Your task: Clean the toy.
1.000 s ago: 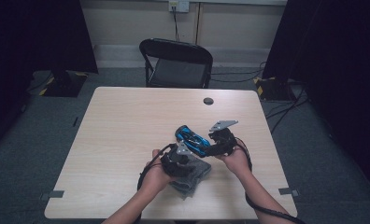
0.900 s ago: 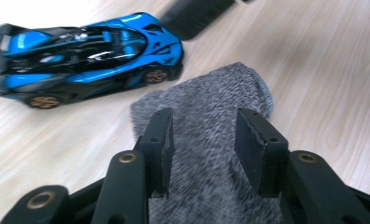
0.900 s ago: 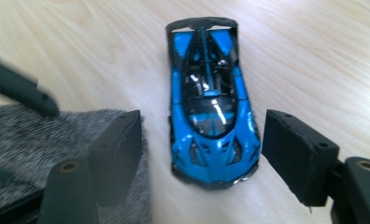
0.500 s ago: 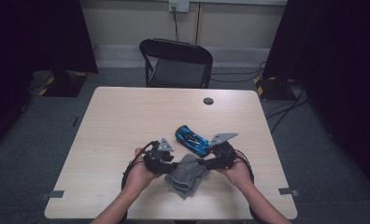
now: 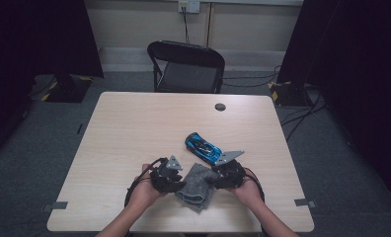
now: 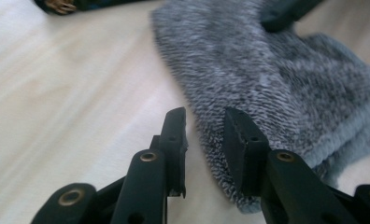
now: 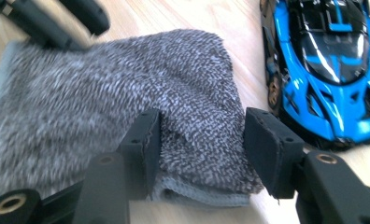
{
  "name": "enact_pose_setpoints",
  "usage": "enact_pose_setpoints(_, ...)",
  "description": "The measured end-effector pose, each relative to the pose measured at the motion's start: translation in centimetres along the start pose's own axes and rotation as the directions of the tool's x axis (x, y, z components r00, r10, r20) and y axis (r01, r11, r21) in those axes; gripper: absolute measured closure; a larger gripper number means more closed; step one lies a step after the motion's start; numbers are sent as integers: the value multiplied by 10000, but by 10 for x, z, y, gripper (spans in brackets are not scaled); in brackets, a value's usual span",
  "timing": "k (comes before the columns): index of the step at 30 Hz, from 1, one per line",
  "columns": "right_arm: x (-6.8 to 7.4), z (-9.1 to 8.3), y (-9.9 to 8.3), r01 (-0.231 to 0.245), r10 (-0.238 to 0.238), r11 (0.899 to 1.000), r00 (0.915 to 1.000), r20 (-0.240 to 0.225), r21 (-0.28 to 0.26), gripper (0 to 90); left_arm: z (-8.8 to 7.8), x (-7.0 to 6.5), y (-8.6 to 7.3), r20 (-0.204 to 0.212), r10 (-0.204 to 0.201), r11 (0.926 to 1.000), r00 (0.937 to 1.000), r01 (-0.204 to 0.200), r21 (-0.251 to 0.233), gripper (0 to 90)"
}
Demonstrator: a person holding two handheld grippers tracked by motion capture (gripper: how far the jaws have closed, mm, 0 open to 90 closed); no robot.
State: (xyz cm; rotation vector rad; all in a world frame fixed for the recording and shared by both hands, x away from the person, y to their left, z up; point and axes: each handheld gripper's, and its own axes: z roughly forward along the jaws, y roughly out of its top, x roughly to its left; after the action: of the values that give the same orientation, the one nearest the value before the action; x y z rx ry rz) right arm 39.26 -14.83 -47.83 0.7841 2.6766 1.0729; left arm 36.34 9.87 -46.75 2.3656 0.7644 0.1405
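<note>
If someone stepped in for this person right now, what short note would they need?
Left gripper: jaws have been closing around the near edge of the grey cloth; not yet pinched.
Right gripper: jaws also closing, astride the cloth's folded corner, pads not pressing.
Blue toy car: on the table, just beyond the cloth.
Done: both grippers set at the cloth.
Left: grip it; probably wipe the car or fold.

Both tongs (image 5: 179, 178) (image 5: 209, 178) low, jaws closing
</note>
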Motion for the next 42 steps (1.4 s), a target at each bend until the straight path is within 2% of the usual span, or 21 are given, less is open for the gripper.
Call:
enact_pose_setpoints(4, 2, 7, 7, 127, -127, 9999, 9999, 27, -18, 464, 1, -10, -2, 289, 209, 9997, 9994, -213, 107, 721)
enact_pose_setpoints(9, 5, 18, 19, 394, -394, 9991, 9992, -24, -142, 441, 2, -25, -1, 561, 633, 9980, 9964, -634, 0, 719)
enact_pose_setpoints(11, 3, 23, 24, 144, -147, 9995, 9998, -124, -281, 430, 6, -28, 1, 664, 440, 9990, 9968, -434, -109, 719)
enact_pose_setpoints(14, 2, 25, 31, -176, 167, 9985, 9997, -193, -521, 409, 9, -29, 4, 703, 372, 9992, 9968, -360, -185, 709)
enact_pose_setpoints(15, 2, 23, 33, -239, 227, 9978, 9995, -199, -620, 399, 7, -27, 5, 685, 404, 9989, 9968, -388, -252, 700)
enact_pose_setpoints(18, 5, 13, 36, -512, 495, 9946, 9986, -212, -898, 367, -2, -20, 6, 512, 172, 9988, 9985, -148, -467, 667)
enact_pose_setpoints(22, 11, 5, 36, -952, 927, 9902, 9953, -289, -1024, 338, -16, -7, 7, 57, -187, 9953, 9998, 191, -947, 605)
enact_pose_setpoints(24, 17, 7, 34, -985, 975, 9918, 9951, -157, -820, 320, -21, -2, 7, -88, -347, 9930, 9994, 335, -1131, 588)
enact_pose_setpoints(27, 24, 13, 30, -1207, 1200, 9906, 9927, -154, -639, 311, -24, 3, 7, -217, -400, 9931, 9990, 374, -1115, 588)
enact_pose_setpoints(29, 29, 20, 26, -1181, 1185, 9922, 9929, 91, -396, 290, -22, 6, 8, -349, -378, 9930, 9987, 336, -1133, 582)
enact_pose_setpoints(30, 32, 25, 23, -1074, 1078, 9941, 9937, 296, -167, 272, -22, 9, 8, -366, -421, 9931, 9984, 378, -1113, 575)
enact_pose_setpoints(33, 37, 33, 20, -686, 683, 9976, 9957, 619, 30, 279, -22, 16, 11, -490, -532, 9913, 9974, 468, -1231, 573)
enact_pose_setpoints(34, 40, 34, 19, -422, 418, 9991, 9959, 806, 34, 286, -22, 18, 12, -528, -568, 9900, 9970, 494, -1320, 565)
enact_pose_setpoints(37, 40, 35, 17, -387, 389, 9992, 9963, 764, -41, 354, -21, 26, 17, -767, -577, 9881, 9954, 460, -1467, 544)
enact_pose_setpoints(38, 39, 35, 16, -372, 379, 9993, 9961, 795, -107, 408, -20, 28, 20, -791, -607, 9871, 9950, 481, -1526, 538)
enact_pose_setpoints(40, 39, 34, 14, -271, 286, 9993, 9977, 608, -248, 569, -17, 33, 25, -887, -597, 9847, 9943, 441, -1686, 514)
enact_pose_setpoints(42, 40, 32, 14, -240, 254, 9994, 9982, 543, -251, 665, -14, 37, 31, -971, -621, 9828, 9933, 439, -1794, 466)
